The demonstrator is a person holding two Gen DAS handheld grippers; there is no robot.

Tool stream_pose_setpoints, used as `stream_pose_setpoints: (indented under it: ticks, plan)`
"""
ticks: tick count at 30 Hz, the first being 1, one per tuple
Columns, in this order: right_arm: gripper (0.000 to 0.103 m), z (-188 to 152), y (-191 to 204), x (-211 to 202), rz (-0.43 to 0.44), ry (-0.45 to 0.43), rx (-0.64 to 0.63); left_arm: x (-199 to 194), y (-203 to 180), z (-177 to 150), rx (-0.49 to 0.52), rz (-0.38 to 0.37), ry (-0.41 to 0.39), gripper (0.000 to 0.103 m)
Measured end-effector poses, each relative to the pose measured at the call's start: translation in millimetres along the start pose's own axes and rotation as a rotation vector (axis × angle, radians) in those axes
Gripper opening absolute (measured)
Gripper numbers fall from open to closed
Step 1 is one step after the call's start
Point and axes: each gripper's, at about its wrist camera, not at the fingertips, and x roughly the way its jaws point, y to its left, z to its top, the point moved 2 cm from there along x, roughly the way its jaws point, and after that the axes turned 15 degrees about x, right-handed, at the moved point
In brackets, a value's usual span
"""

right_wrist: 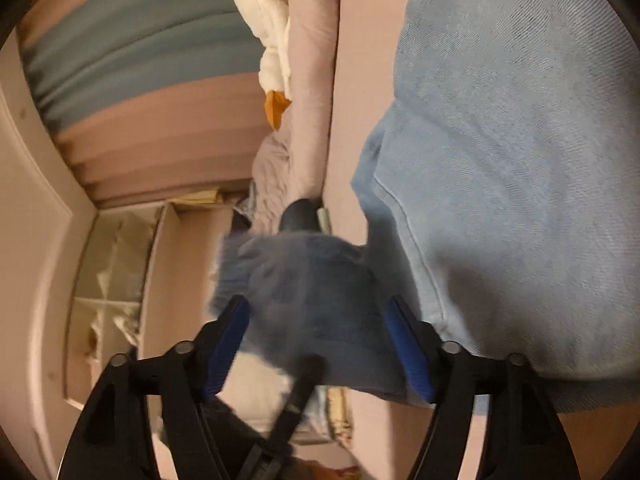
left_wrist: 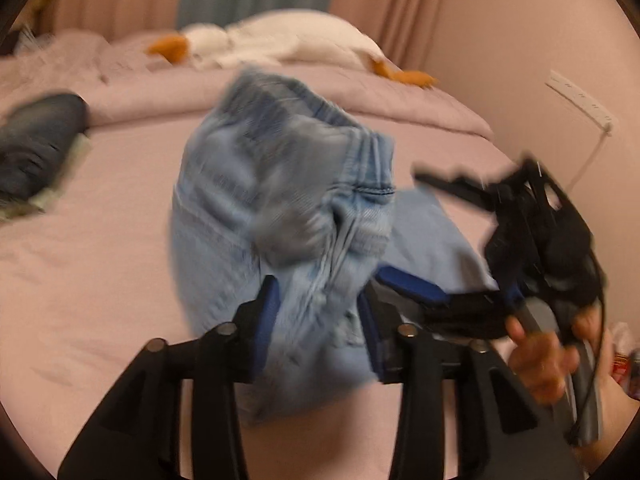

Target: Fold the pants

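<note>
Light blue denim pants (left_wrist: 280, 208) with an elastic waistband are bunched and lifted above the pink bed (left_wrist: 100, 280). My left gripper (left_wrist: 316, 316) has its blue-padded jaws around a thick fold of the pants. My right gripper (left_wrist: 404, 280) comes in from the right, held by a hand, its fingers in the fabric beside the left one. In the right wrist view, rolled sideways, the right gripper (right_wrist: 320, 344) has its jaws set wide with a blurred wad of the pants (right_wrist: 500, 184) between them; firm contact is unclear.
A dark pair of jeans (left_wrist: 36, 148) lies at the bed's left. A white plush goose (left_wrist: 280, 40) with orange feet lies at the back on a folded pink quilt (left_wrist: 400, 96). Curtains hang behind. A power strip (left_wrist: 580, 100) is on the right wall.
</note>
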Motion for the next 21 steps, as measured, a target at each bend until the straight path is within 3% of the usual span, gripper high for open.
stream_pose_setpoints:
  ticks: [5, 7, 12, 15, 16, 18, 21]
  plan:
    - [0.084, 19, 0, -6, 0.007, -0.020, 0.098, -2, 5, -23, -0.081, -0.077, 0.036, 0.053]
    - [0.084, 22, 2, -5, -0.012, -0.005, 0.092, -8, 11, -33, -0.115, -0.066, 0.041, 0.060]
    - [0.082, 13, 23, 7, -0.262, -0.048, -0.067, -20, 38, -62, -0.248, -0.042, 0.062, 0.061]
    - [0.069, 8, 37, 27, -0.413, -0.079, -0.191, -25, 50, -74, -0.314, -0.026, 0.077, 0.061]
    - [0.054, 5, 42, 35, -0.466, -0.085, -0.237, -26, 54, -75, -0.338, -0.033, 0.078, 0.061]
    - [0.038, 2, 50, 45, -0.556, -0.109, -0.333, -29, 61, -78, -0.396, -0.060, 0.069, 0.061]
    - [0.025, -6, 64, 53, -0.616, -0.132, -0.473, -31, 64, -78, -0.434, -0.082, 0.061, 0.061]
